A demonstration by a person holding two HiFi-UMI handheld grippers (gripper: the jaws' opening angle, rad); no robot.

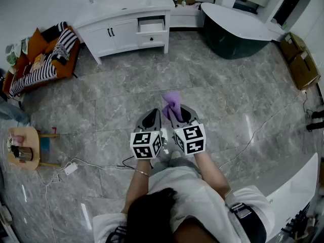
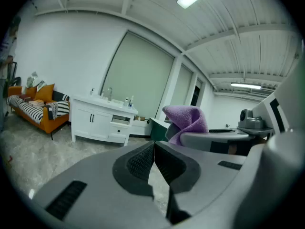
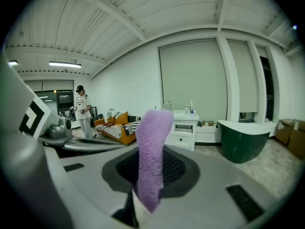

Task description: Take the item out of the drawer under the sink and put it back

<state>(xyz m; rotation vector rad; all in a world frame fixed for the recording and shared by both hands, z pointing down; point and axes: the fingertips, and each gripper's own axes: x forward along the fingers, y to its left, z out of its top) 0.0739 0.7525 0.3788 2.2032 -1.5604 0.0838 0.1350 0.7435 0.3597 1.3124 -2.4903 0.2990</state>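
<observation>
A fluffy purple cloth (image 3: pixel 151 142) stands upright, pinched in the right hand-held gripper (image 3: pixel 150 175); the white drawer (image 1: pixel 152 25) is open.

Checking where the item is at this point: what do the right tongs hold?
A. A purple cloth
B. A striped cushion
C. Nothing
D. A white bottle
A: the purple cloth stands pinched between the pads of the right tongs, while the left tongs are shut on nothing and the drawer under the sink stands pulled out.
</observation>
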